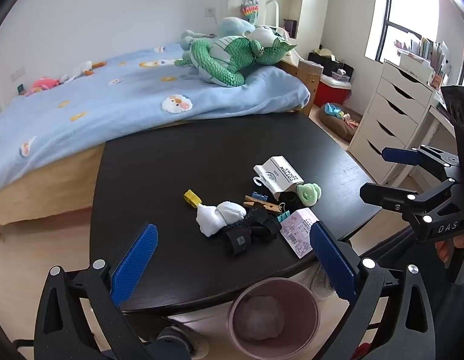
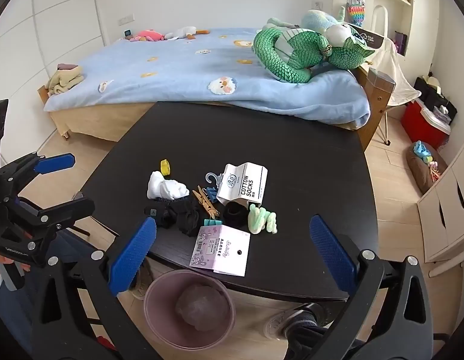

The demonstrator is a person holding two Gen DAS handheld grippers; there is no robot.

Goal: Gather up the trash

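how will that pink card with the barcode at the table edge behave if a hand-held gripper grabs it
The pink card looks thin and flat, so it will probably flex and weigh little. It overhangs the black table edge, so a push could likely slide it off, perhaps into the pink bin below. Lying flat, it may be hard to pinch from above; the overhanging edge seems easier.

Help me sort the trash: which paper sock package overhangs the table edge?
The pink cartoon-printed card; the white COTTON SOCKS sleeve lies fully on the table.

Your surface (image 2: 292,162) is black. White socks (image 2: 165,189), black socks (image 2: 183,216), mint-green socks (image 2: 262,219), yellow clip (image 2: 165,167), pink-lilac printed tag (image 2: 222,249), mauve bin (image 2: 159,324). Light blue duck-patterned blanket (image 2: 183,69), green scaly plush (image 2: 292,54).
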